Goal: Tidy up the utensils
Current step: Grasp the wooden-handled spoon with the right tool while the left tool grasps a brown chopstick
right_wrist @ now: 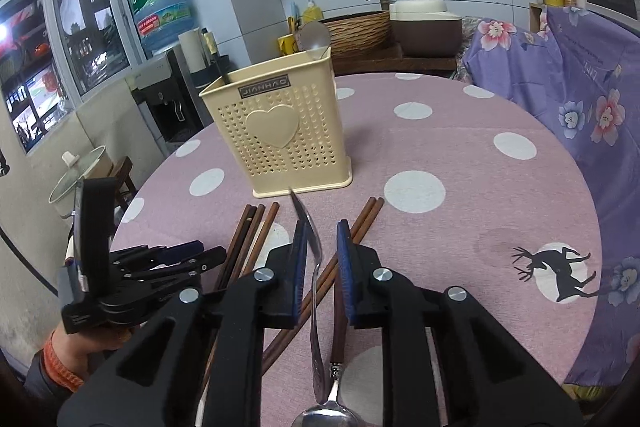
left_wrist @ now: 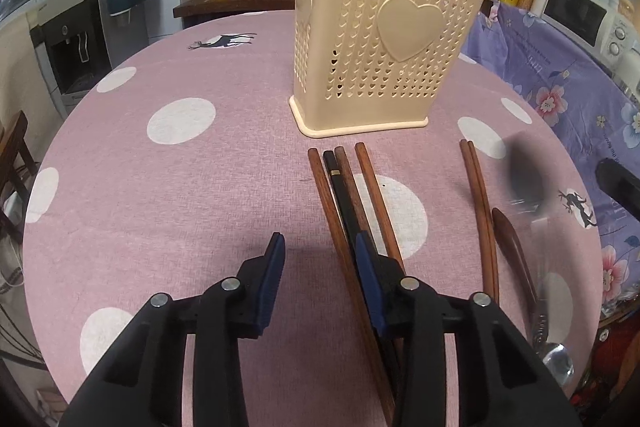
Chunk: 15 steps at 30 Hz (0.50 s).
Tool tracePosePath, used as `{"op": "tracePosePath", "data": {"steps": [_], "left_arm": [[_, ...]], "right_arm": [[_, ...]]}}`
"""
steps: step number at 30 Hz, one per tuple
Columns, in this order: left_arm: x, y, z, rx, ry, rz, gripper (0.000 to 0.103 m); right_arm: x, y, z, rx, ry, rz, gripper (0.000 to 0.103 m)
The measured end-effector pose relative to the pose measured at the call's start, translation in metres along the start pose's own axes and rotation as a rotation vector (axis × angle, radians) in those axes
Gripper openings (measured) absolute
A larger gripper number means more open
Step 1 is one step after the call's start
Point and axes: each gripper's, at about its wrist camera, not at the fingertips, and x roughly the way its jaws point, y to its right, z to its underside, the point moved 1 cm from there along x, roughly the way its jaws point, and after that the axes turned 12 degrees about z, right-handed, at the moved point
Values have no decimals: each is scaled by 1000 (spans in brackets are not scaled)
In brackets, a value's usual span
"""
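A cream perforated utensil holder (left_wrist: 376, 39) with a heart stands on the pink dotted table; it also shows in the right wrist view (right_wrist: 284, 131). Several chopsticks (left_wrist: 344, 195) lie in front of it, with a brown pair (left_wrist: 478, 195) to the right. My left gripper (left_wrist: 320, 267) is open, low over the table, its right finger above the chopsticks. My right gripper (right_wrist: 322, 239) is open around a metal spoon (right_wrist: 316, 307) that lies tilted between its fingers. A wooden-handled spoon (right_wrist: 339, 331) lies beside it. The left gripper (right_wrist: 168, 259) shows at the left of the right wrist view.
A purple floral cloth (right_wrist: 580, 107) covers furniture to the right. A water dispenser (left_wrist: 76, 39) stands left of the table. A wicker basket (right_wrist: 356, 31) and a pot sit on a bench behind. The table (left_wrist: 180, 187) is round and drops off close on all sides.
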Motion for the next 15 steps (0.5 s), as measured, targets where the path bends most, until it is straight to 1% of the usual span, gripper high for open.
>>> {"op": "tracePosePath", "data": {"steps": [7, 10, 14, 15], "left_arm": [[8, -3, -3, 6, -18, -23, 29], [10, -5, -5, 11, -21, -43, 23], [7, -12, -6, -6, -20, -38, 23], [7, -12, -6, -10, -20, -35, 23]], "right_arm": [[11, 0, 4, -22, -14, 0, 18], [18, -1, 3, -32, -23, 7, 18], [33, 4, 7, -24, -80, 17, 21], [36, 4, 9, -26, -96, 26, 25]]}}
